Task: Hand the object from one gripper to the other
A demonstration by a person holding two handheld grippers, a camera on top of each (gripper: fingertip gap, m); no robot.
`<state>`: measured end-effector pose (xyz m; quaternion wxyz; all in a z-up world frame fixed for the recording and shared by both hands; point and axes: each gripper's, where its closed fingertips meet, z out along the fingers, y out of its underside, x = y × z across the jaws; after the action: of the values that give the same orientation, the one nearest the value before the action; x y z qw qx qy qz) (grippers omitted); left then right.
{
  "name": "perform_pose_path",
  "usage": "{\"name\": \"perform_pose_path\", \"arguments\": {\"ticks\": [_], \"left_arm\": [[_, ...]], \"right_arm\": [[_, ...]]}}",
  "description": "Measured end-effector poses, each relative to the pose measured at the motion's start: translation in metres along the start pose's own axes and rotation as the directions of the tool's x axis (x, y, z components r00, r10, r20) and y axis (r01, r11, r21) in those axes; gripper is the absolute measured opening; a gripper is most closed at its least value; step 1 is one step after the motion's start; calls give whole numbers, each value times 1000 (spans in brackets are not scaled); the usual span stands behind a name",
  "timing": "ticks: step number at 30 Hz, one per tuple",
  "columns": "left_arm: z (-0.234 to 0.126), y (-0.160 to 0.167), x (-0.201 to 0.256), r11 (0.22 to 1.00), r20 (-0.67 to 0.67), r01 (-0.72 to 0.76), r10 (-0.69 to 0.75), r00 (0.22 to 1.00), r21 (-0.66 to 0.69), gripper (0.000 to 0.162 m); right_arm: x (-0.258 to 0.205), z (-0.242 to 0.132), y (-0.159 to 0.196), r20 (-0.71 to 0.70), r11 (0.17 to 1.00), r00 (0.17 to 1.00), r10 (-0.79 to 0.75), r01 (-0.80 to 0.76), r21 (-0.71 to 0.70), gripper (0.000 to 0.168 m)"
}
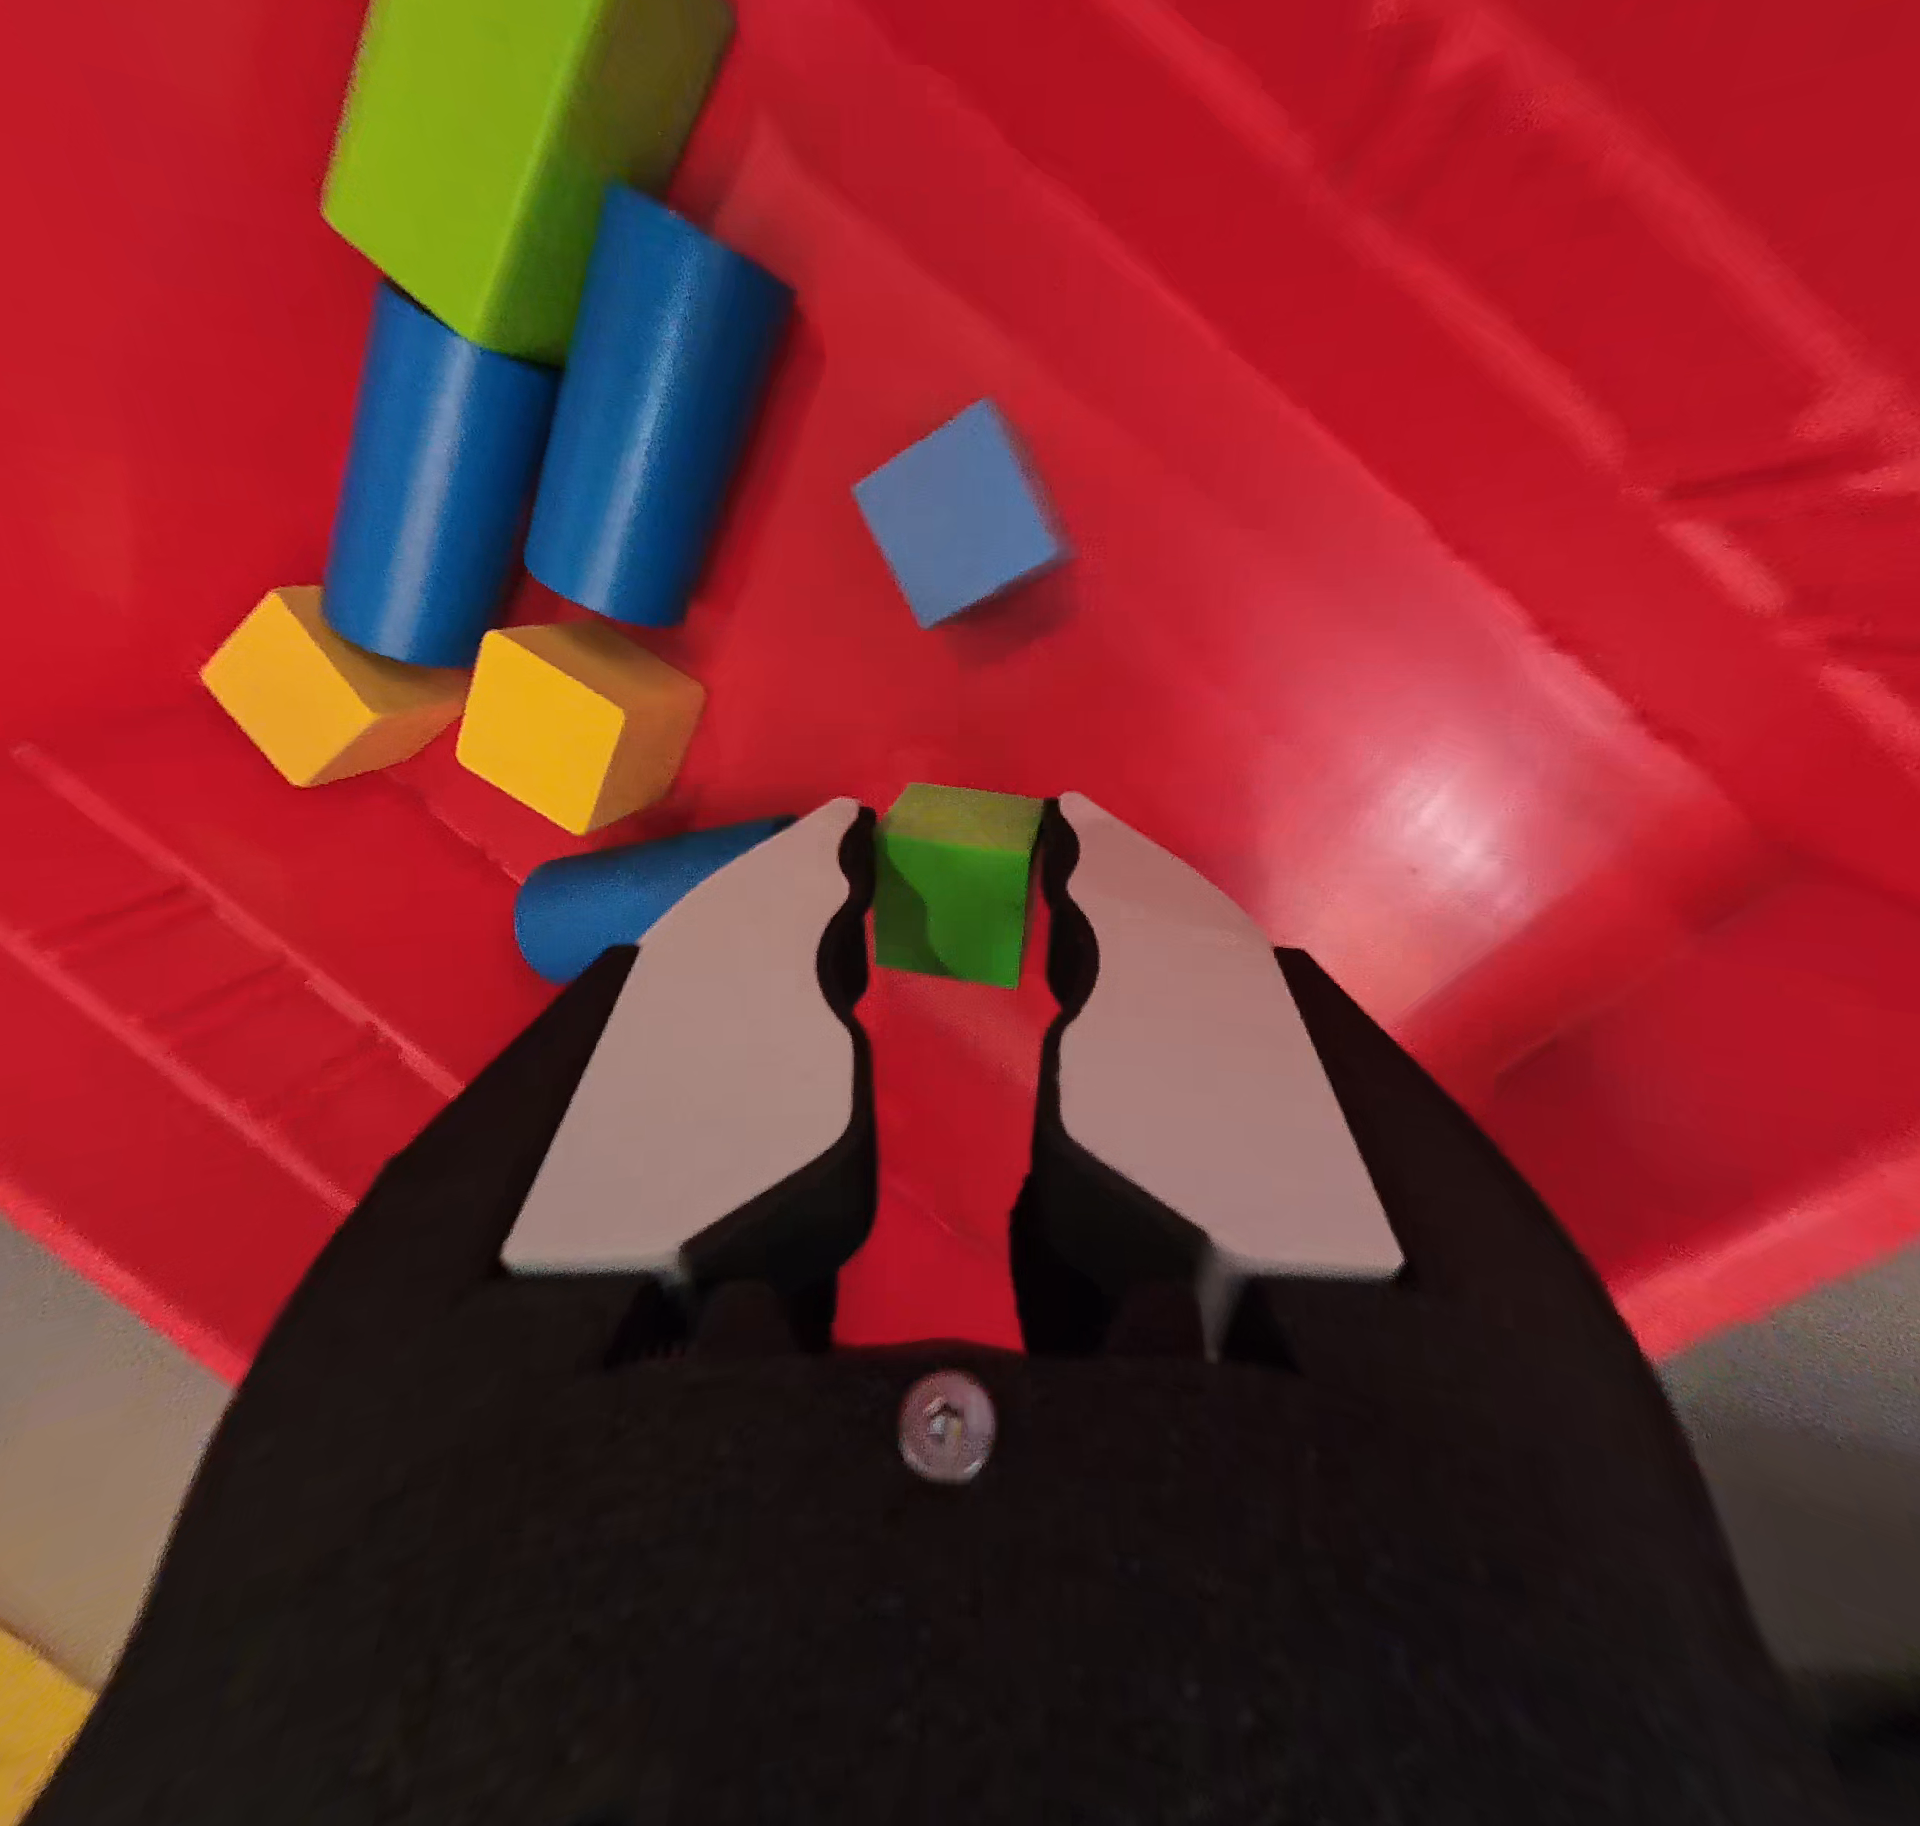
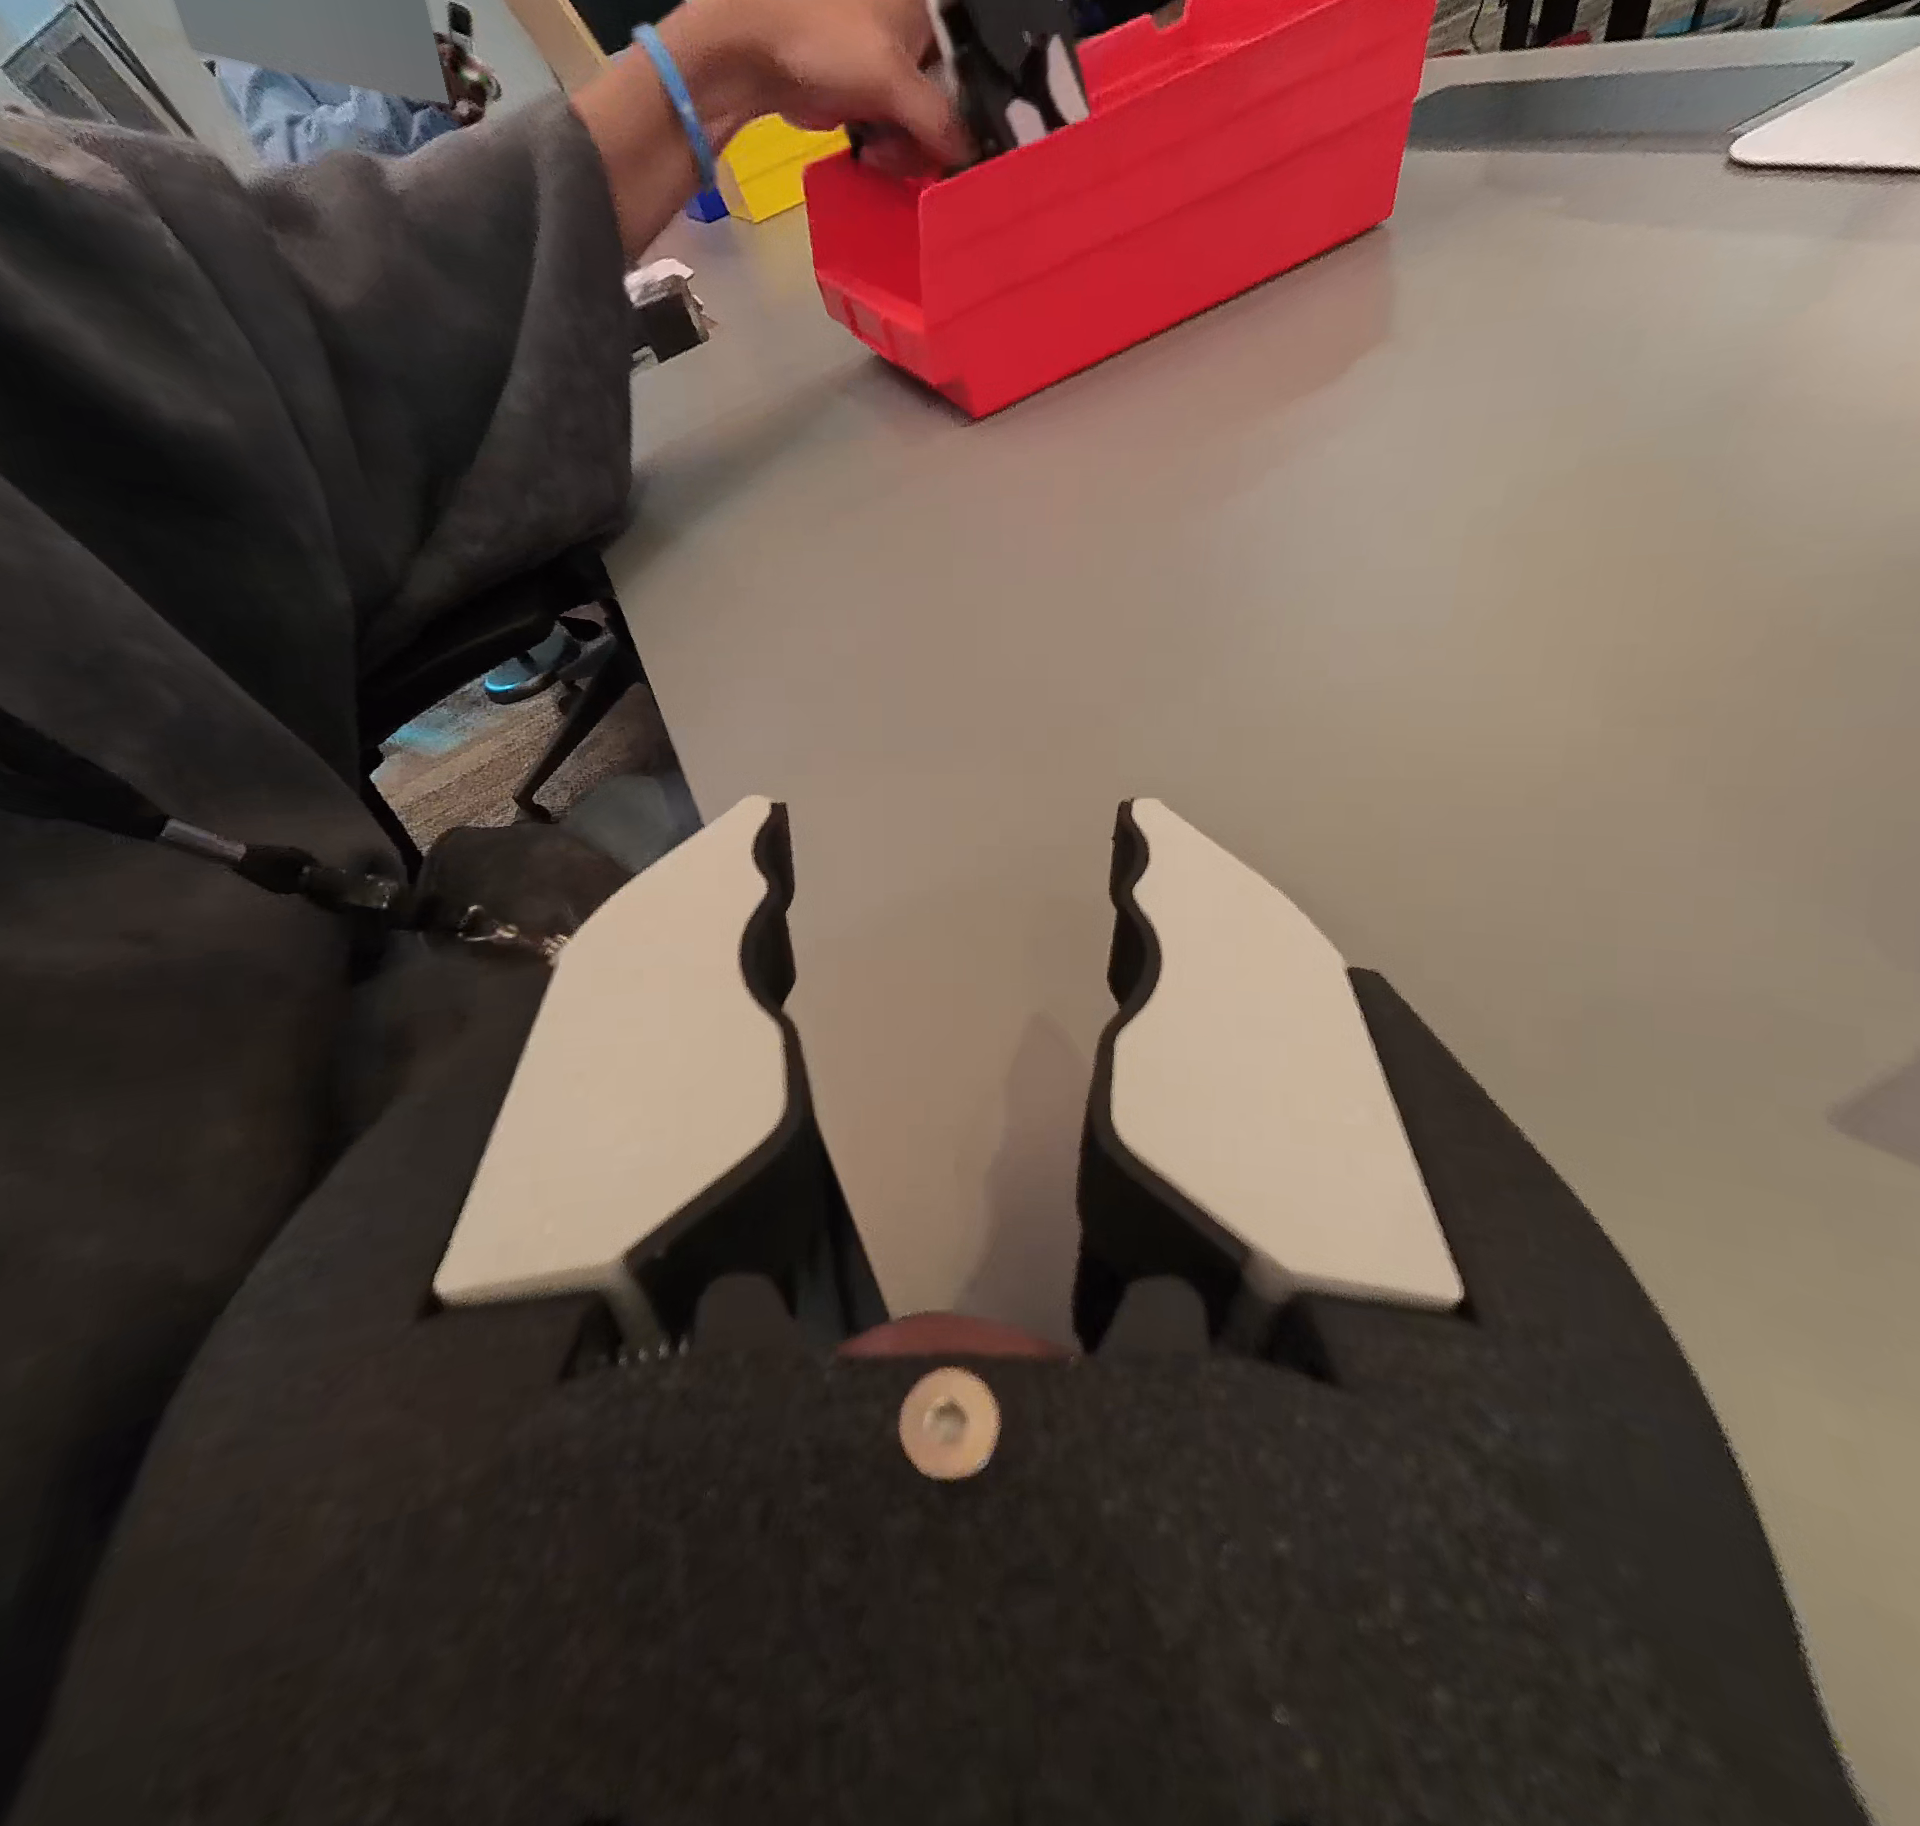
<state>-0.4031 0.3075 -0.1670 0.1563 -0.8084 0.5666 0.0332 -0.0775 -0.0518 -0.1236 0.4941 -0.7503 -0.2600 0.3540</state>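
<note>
We are pinching a small green cube (image 1: 954,883) between the tips of the left gripper (image 1: 954,820), its jaws narrowed onto the cube's two sides, inside the red bin (image 1: 1351,426). Whether the cube is lifted off the bin floor or touching it is hard to judge through the blur. Just left of our fingers a blue cylinder (image 1: 613,893) is lying partly hidden; ahead are sitting a light blue cube (image 1: 961,514), two yellow blocks (image 1: 571,727), two more blue cylinders and a large green block (image 1: 509,114). We are holding the right gripper (image 2: 948,831) wide and empty over the grey table (image 2: 1351,633), well apart from the bin.
</note>
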Motion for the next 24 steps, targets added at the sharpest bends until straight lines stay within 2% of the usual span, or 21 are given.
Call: {"name": "perform_pose_path", "arguments": {"ticks": [3,5,7,11,13,16,19,22,23,24], "left_arm": [[-37,-17,18,986,18,12,-15,1000,167,30],[-71,-36,40,943,21,-15,9,1000,334,30],[-111,-58,73,854,36,-86,79,996,513,30],[-183,-101,156,587,90,-219,241,966,779,30],[-205,-119,193,484,119,-258,299,947,836,30],[-217,-141,234,408,175,-327,366,914,852,30],[-214,-157,261,383,195,-366,417,888,848,30],[-206,-168,278,377,181,-367,446,877,851,30],[-205,-170,282,373,178,-367,454,873,852,30],[-204,-172,286,370,173,-364,458,872,855,29]], "right_arm": [[9,1,-5,-38,998,998,-55,54,-24,59],[12,5,-16,-40,996,995,-86,86,-7,60],[9,13,-32,11,998,998,-59,59,29,60],[-5,44,-67,249,989,960,131,-144,35,56],[-11,63,-91,394,951,877,274,-307,23,63],[-23,89,-124,583,867,695,420,-497,-32,66],[-35,106,-145,698,801,537,473,-593,-87,66],[-33,114,-159,746,742,454,487,-666,-78,66],[-32,114,-161,761,728,431,485,-681,-78,58],[-31,112,-160,778,727,410,475,-681,-86,30]]}}
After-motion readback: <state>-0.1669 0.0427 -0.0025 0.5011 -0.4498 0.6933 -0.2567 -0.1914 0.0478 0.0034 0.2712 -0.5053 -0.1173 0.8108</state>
